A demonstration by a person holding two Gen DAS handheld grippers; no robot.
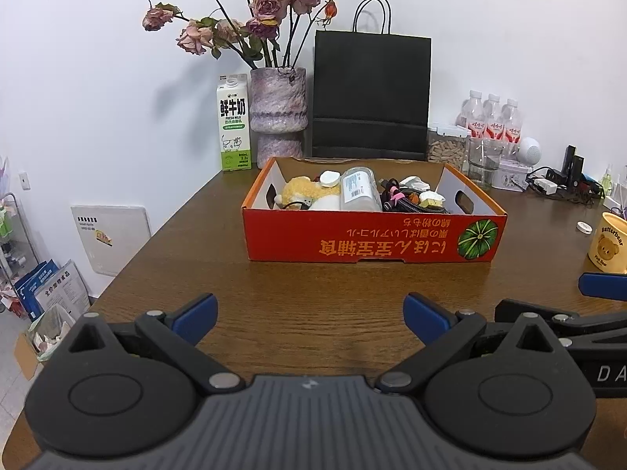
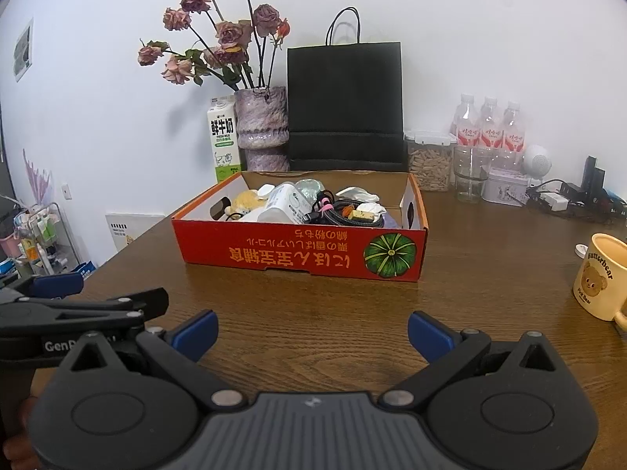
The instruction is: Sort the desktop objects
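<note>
An orange cardboard box [image 1: 372, 237] [image 2: 301, 252] with a pumpkin print stands mid-table. Inside lie a yellow plush toy [image 1: 299, 192] [image 2: 245, 200], a white bottle [image 1: 358, 190] [image 2: 286, 205], coiled cables [image 1: 407, 199] [image 2: 345, 209] and small white items. My left gripper [image 1: 311, 319] hovers open over bare wood, well short of the box, nothing between its blue pads. My right gripper [image 2: 313, 333] is likewise open and empty, beside the left one [image 2: 58, 286]. The right gripper's blue tip [image 1: 601, 285] shows at the left wrist view's right edge.
A yellow bear mug [image 1: 609, 246] [image 2: 599, 282] stands at the right with a small white cap [image 2: 581, 250] near it. Along the wall: milk carton [image 1: 234, 123], vase of dried roses [image 1: 278, 113], black paper bag [image 1: 370, 96], jar, glass, water bottles [image 1: 491, 119], tin, chargers. Floor clutter lies left of the table edge.
</note>
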